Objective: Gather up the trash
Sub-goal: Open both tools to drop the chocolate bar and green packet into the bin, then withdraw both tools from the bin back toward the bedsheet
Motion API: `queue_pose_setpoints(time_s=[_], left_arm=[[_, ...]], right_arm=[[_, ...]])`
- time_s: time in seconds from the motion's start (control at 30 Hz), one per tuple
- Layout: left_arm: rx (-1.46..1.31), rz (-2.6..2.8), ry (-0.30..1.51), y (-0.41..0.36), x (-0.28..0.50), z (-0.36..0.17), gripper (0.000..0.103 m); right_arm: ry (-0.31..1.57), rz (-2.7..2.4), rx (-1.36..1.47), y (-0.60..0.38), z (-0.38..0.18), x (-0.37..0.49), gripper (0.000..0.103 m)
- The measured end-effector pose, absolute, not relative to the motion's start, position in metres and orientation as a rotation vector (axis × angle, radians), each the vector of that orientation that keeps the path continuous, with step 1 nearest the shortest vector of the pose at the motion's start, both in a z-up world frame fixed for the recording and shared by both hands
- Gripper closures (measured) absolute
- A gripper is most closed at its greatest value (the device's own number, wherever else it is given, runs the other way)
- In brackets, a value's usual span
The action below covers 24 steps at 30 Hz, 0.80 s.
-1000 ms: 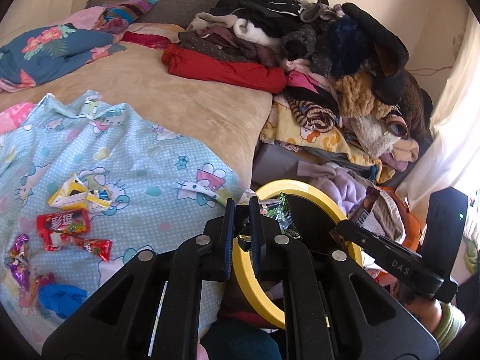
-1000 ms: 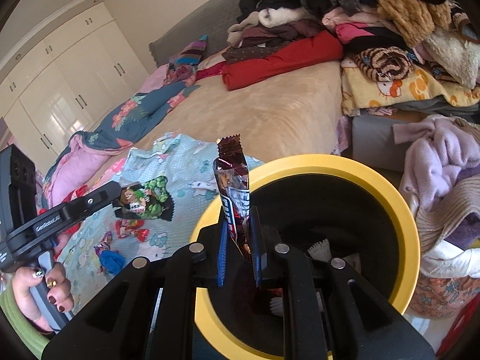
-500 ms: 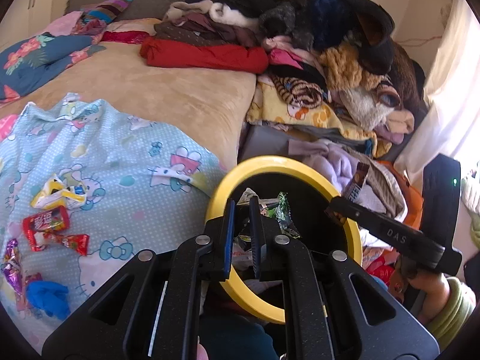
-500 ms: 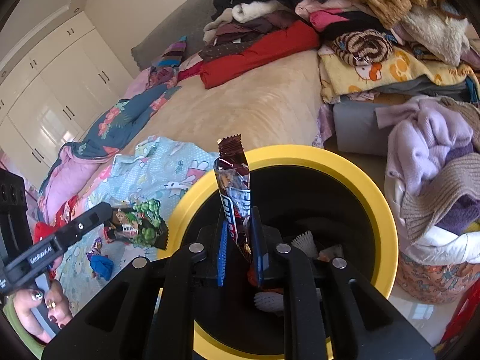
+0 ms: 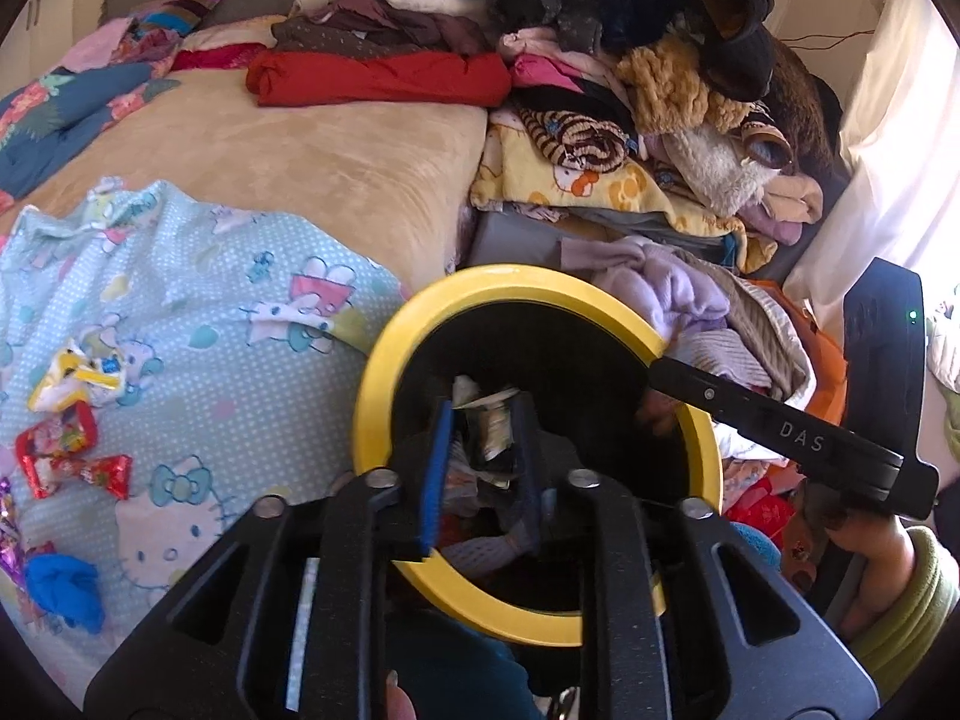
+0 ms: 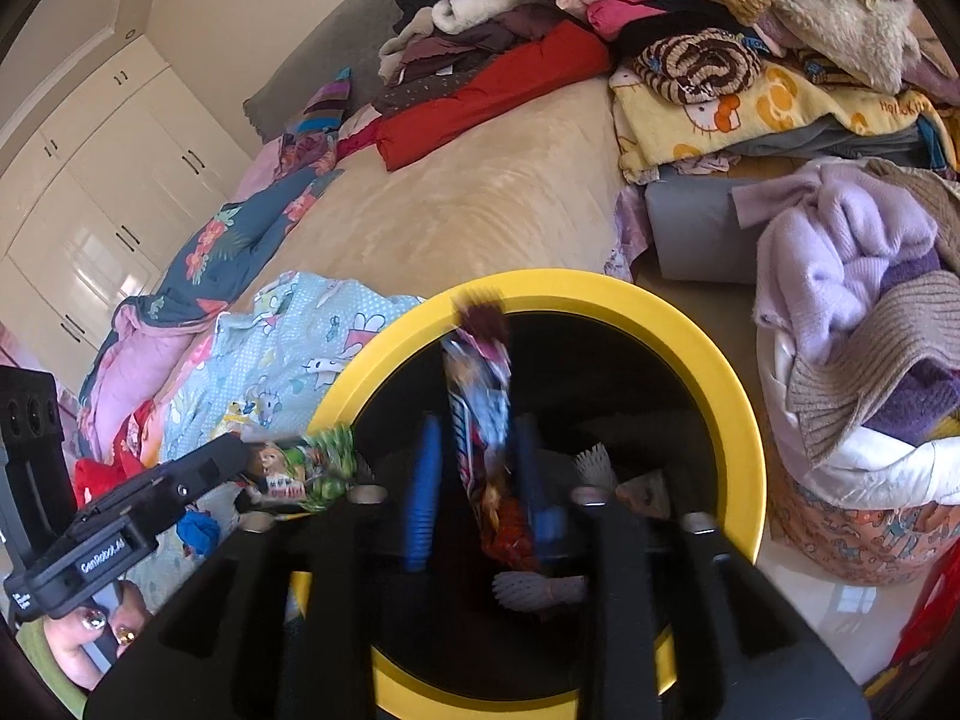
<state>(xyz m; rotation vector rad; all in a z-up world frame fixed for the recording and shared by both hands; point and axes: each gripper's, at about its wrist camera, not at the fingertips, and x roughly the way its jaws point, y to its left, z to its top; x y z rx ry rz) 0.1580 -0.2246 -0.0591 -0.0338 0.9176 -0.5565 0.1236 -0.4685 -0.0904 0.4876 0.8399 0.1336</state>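
Note:
A black bin with a yellow rim [image 5: 384, 384] [image 6: 729, 360] stands beside the bed, with wrappers inside. My left gripper [image 5: 483, 420] is open over the bin; a green snack wrapper [image 6: 306, 468] hangs at its tips in the right wrist view. My right gripper [image 6: 477, 438] is open over the bin, and a dark red bar wrapper [image 6: 480, 396], blurred, is between its fingers, falling. Red wrappers [image 5: 66, 456], a yellow-white wrapper [image 5: 72, 369] and a blue scrap [image 5: 60, 588] lie on the light-blue sheet [image 5: 240, 300].
A pile of clothes [image 5: 600, 78] covers the bed's far side. A basket with lilac and beige knitwear [image 6: 858, 330] stands right of the bin. White wardrobes [image 6: 90, 180] line the far wall. A beige blanket [image 5: 312, 156] covers the bed's middle.
Both grippers have opened over the bin. The bar wrapper has slipped down from the right gripper's hold. The left gripper moved further over the bin.

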Motion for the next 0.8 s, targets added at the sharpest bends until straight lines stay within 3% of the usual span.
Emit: queue_pose_setpoints(time_s=[0.07, 0.13, 0.2, 0.3, 0.4, 0.47, 0.6, 0.8], left_arm=[[-0.033, -0.563, 0.921, -0.227, 0.157, -0.06, 0.081], [-0.034, -0.566, 0.917, -0.227, 0.155, -0.06, 0.062], [-0.051, -0.573, 0.91, -0.225, 0.154, -0.058, 0.054], [-0.063, -0.568, 0.888, -0.221, 0.153, -0.054, 0.03], [-0.08, -0.575, 0.87, -0.216, 0.152, -0.049, 0.025], [-0.077, -0.559, 0.851, -0.213, 0.151, -0.045, 0.011], [-0.068, -0.517, 0.821, -0.205, 0.15, -0.039, 0.011], [-0.079, -0.447, 0.79, -0.184, 0.149, -0.034, 0.011]], right_arm=[[0.842, 0.128, 0.492, -0.47, -0.091, 0.123, 0.06], [0.839, 0.121, 0.493, -0.471, -0.091, 0.123, 0.052], [0.833, 0.113, 0.488, -0.47, -0.089, 0.123, 0.049], [0.823, 0.105, 0.483, -0.467, -0.087, 0.122, 0.039], [0.811, 0.1, 0.476, -0.464, -0.083, 0.121, 0.034], [0.802, 0.093, 0.461, -0.461, -0.079, 0.121, 0.031], [0.775, 0.086, 0.436, -0.454, -0.071, 0.118, 0.024], [0.737, 0.09, 0.4, -0.442, -0.059, 0.117, 0.021]])
